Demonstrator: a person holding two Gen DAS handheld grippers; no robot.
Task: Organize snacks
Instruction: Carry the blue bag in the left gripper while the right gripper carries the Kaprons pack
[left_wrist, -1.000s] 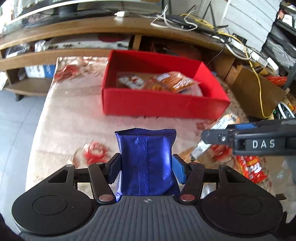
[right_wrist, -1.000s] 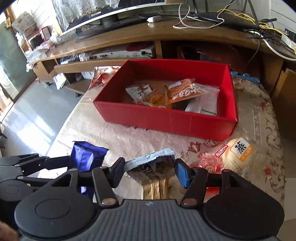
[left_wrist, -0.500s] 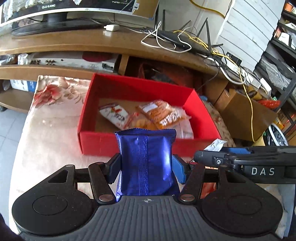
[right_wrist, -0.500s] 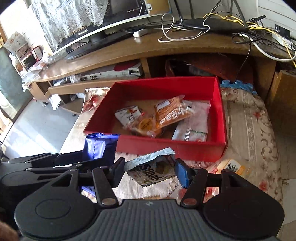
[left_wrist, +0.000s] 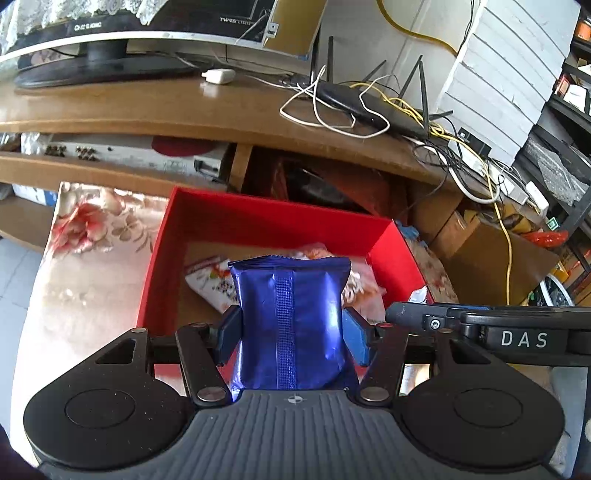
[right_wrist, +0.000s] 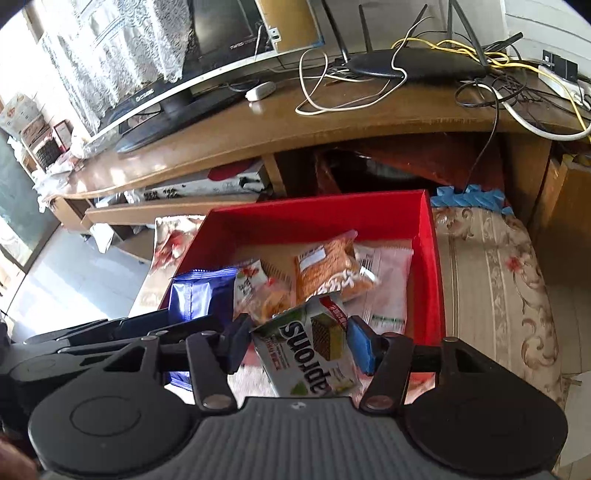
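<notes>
My left gripper (left_wrist: 291, 334) is shut on a shiny blue snack packet (left_wrist: 291, 295), held upright over the near wall of the red box (left_wrist: 266, 225). My right gripper (right_wrist: 299, 343) is shut on a white and green wafer packet (right_wrist: 310, 354), which hangs over the same box (right_wrist: 314, 218). Inside the box lie an orange packet (right_wrist: 332, 269), a pale packet (right_wrist: 388, 291) and a small white packet (right_wrist: 255, 288). The blue packet (right_wrist: 195, 295) shows at the left in the right wrist view. One finger (left_wrist: 424, 319) of the right gripper crosses the left wrist view.
The box sits on a table under a floral cloth (right_wrist: 491, 277). Behind it stands a curved wooden TV stand (left_wrist: 184, 110) with a screen (left_wrist: 110, 48), a router (left_wrist: 369, 107) and tangled cables. A cardboard box (left_wrist: 491, 258) stands on the floor at the right.
Both grippers have moved forward side by side with their packets, from over the cloth to over the red box. The box now fills more of each view.
</notes>
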